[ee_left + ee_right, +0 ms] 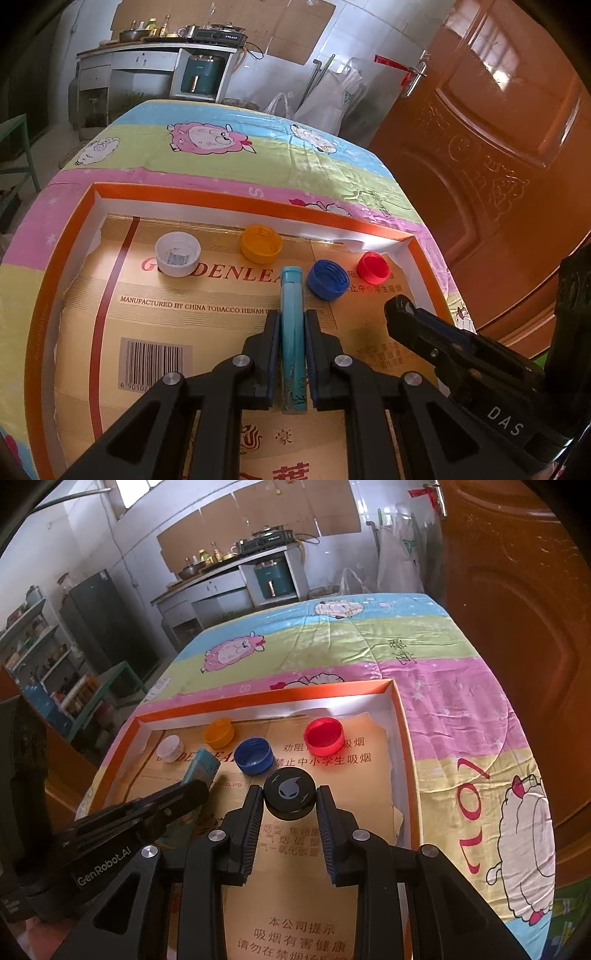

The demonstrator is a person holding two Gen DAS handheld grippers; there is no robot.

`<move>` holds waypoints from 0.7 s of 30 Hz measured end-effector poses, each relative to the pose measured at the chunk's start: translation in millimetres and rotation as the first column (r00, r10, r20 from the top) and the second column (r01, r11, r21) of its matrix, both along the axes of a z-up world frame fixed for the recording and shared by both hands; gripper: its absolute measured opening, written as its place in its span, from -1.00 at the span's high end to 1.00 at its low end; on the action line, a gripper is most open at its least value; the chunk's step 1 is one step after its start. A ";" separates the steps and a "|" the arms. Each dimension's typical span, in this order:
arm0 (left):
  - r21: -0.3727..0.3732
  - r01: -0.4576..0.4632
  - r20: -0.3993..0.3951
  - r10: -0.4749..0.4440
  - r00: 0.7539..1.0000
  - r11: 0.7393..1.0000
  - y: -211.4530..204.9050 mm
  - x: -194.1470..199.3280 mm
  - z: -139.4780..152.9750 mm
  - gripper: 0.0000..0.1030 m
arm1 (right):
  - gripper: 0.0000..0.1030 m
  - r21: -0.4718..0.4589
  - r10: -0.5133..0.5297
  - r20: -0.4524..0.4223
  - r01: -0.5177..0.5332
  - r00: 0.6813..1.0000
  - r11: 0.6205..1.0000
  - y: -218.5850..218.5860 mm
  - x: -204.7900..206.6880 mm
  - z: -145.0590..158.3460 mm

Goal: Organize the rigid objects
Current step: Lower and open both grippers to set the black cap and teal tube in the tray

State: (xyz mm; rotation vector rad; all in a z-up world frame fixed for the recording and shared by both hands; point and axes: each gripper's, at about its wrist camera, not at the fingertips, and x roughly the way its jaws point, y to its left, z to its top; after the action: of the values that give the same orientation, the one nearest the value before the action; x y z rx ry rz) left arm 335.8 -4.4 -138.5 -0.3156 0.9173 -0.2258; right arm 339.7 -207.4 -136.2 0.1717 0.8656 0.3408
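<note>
Left tongs [291, 325] clamped tight on slim teal plastic lighter [291, 314]; right tongs [290, 794] pinching round black plastic cap [290, 794], blue cap [254, 755] at eleven o'clock.

Surface: table under cartoon-sheep cloth [229, 155]
Directly on it: shallow orange-rimmed box [255, 201], lined with flattened cardboard

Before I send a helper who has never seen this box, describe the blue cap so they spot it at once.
Find the orange-rimmed box on the cartoon sheep cloth. Four open-side-up caps lie near its far wall. The blue cap sits between the orange cap and the red cap, nearer the grippers, and is the only dark blue one.
</note>
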 end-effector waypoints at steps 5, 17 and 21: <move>-0.003 0.001 -0.004 -0.001 1.000 1.000 -0.1 3.0 -1.1 0.75 | 0.42 -0.026 0.006 -0.021 -0.007 1.000 1.000 2.9 5.2 -5.5; -0.020 0.000 -0.007 0.000 1.000 1.000 3.2 6.5 -3.8 0.75 | 0.42 -0.084 0.041 -0.041 -0.044 0.998 0.995 12.7 9.4 -11.8; -0.021 -0.001 -0.017 0.000 1.000 1.000 4.1 7.5 -5.2 0.74 | 0.42 -0.107 0.048 -0.052 -0.053 0.998 0.993 15.6 10.3 -13.3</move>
State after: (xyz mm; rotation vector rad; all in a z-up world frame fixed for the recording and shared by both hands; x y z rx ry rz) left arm 343.3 -0.3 -143.7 -0.3374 0.9320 -0.2328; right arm 350.0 -191.8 -149.4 0.0583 0.9361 0.3370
